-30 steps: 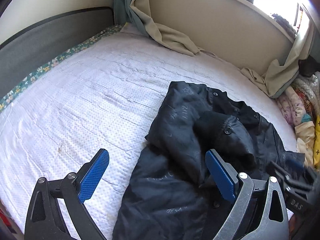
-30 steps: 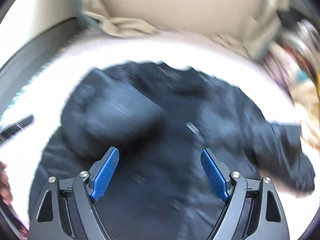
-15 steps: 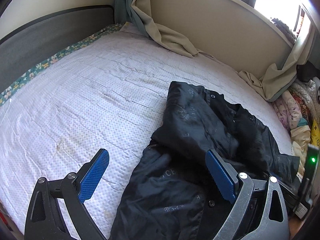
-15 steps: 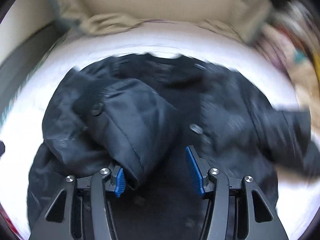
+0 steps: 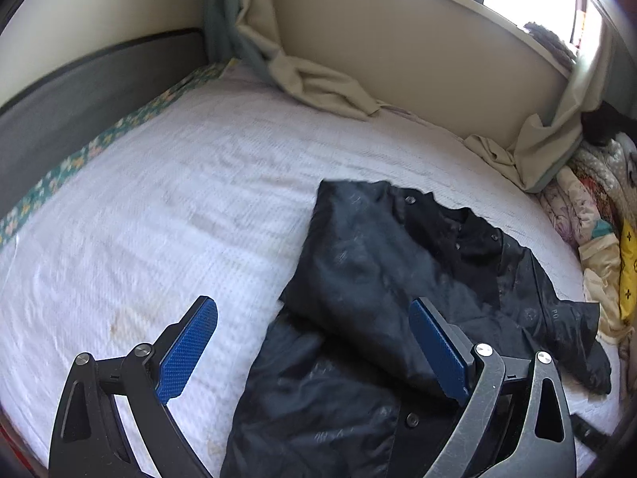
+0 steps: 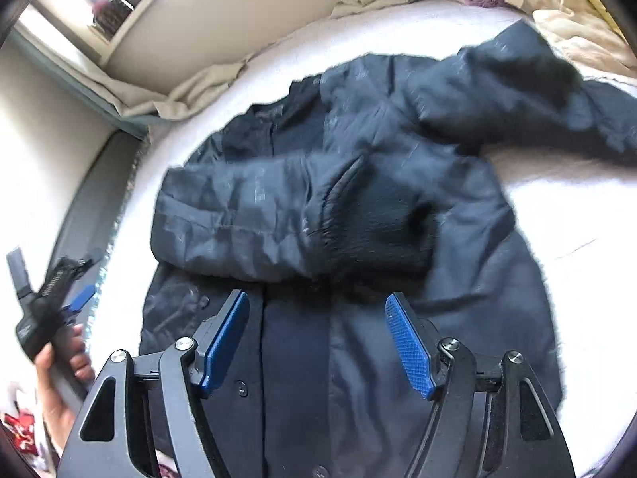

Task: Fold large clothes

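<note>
Right wrist: jacket [image 6: 358, 207] lies beyond parted jaws.

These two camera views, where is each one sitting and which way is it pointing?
Left wrist view: rides on the left gripper, looking along its open blue-padded fingers over the white quilted bed toward the window wall.
Right wrist view: rides on the right gripper, jaws open, looking down on the black button-front jacket; the person's left hand shows, holding the other gripper.
Shared: jacket, bed, beige curtains.
</note>
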A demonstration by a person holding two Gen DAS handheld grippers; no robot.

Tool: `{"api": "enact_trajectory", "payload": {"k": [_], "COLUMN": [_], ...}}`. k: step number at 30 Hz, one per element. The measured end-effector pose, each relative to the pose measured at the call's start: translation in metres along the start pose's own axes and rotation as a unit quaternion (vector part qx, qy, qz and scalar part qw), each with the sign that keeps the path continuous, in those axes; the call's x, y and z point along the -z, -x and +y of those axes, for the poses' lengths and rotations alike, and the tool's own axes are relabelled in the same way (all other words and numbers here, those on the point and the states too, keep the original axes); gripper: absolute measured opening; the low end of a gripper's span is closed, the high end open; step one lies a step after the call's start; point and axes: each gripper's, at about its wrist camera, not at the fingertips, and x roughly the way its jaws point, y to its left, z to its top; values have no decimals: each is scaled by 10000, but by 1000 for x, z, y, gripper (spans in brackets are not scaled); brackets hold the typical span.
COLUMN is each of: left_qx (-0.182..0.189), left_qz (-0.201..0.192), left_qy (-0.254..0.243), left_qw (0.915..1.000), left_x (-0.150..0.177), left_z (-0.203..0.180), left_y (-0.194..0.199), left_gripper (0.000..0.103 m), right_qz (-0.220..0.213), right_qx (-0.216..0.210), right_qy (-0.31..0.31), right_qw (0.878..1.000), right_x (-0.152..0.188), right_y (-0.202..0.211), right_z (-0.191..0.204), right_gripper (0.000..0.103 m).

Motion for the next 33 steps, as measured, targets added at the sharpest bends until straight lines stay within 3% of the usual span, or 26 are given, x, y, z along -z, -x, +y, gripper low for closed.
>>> {"api": "enact_trajectory", "payload": {"k": [2, 5, 7, 10, 12, 16, 18, 19, 21, 22, 27, 30, 33], "left_qx": [46, 427, 437, 645, 580, 523, 462, 420, 323, 288, 163, 68, 18], "left_qz": [-62, -28, 52, 629, 643, 550, 532, 517, 470, 461, 447, 505, 554], "left_qy": [-382, -747, -675, -432, -251, -162, -249, -312, -442, -477, -485, -432, -404], "left_qw": [9992, 9963, 9967, 9950, 9959, 9970, 9972, 9973, 9974, 9974, 9977, 9978, 9976], "left_x": [-10, -7, 1, 5, 3, 0, 2, 2, 3, 2, 0, -1, 0], "left_z": [-18, -32, -30, -26, -22, -20, -21, -22, -24, -24, -17, -11, -7], "left_y": [-5, -16, -28, -53, -58, -58, -59, -60, -61, -61, -66, -76, -84], "left_gripper": [99, 99, 99, 95, 95, 95, 95, 95, 95, 94, 94, 94, 94], "right_qz": [-4, 56, 22, 333, 669, 749, 732, 711, 748, 767, 416, -26, -492], "right_qx": [17, 8, -3, -314, -623, -525, -419, -354, -199, -152, 361, 725, 821], "right_qy": [21, -254, -523, -1061, -1339, -1513, -1304, -1172, -813, -692, 203, 866, 1282], "right_qw": [10000, 9997, 9986, 9933, 9868, 9842, 9879, 9899, 9937, 9945, 9983, 9936, 9871], "right_x": [-27, -60, -61, -51, -47, -42, -43, -45, -51, -52, -79, -100, -119], "right_y": [-4, -21, -26, -44, -61, -83, -90, -92, -98, -100, -98, -88, -75], "right_z": [-7, -25, -43, -64, -70, -71, -63, -59, -48, -45, -15, 6, 19], "right_gripper": [71, 71, 71, 71, 71, 71, 70, 63, 39, 21, 13, 11, 11]}}
